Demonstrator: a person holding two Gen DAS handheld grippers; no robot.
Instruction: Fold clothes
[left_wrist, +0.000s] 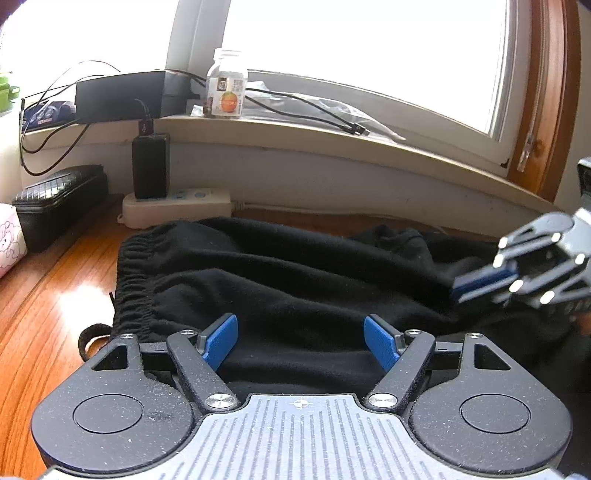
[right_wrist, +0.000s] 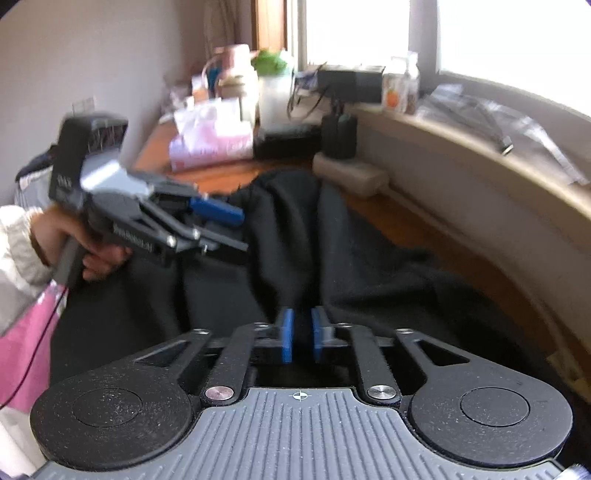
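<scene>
Sunlit from a wide window, the wooden tabletop (left_wrist: 44, 302) carries our black sweatpants (left_wrist: 280, 280), spread in loose folds across its middle, with the gathered elastic waistband (left_wrist: 136, 266) at about 9 o'clock in the left wrist view and a drawstring loop (left_wrist: 90, 338) lying on the wood just beside it

Our left gripper (left_wrist: 301, 341) hangs over the near edge of the cloth at 6 o'clock, its blue pads (left_wrist: 221, 341) standing wide apart with only loose fabric below them and nothing pinched. Our right gripper (right_wrist: 302, 334) has its pads drawn close together with a narrow gap; dark cloth shows in that gap, but we cannot tell whether the pads press on it. In the left wrist view the right gripper enters from 3 o'clock, over the far end of the sweatpants

Beyond the cloth, at 11 o'clock, a white power strip (left_wrist: 177, 210) sits against the wall with a black charger (left_wrist: 151, 166) plugged into it. A black woven case (left_wrist: 59, 203) lies at 9 o'clock. On the windowsill (left_wrist: 369, 140) a clear jar with an orange label (left_wrist: 226, 86) stands at 12 o'clock, cables (left_wrist: 314, 110) trailing beside it
</scene>
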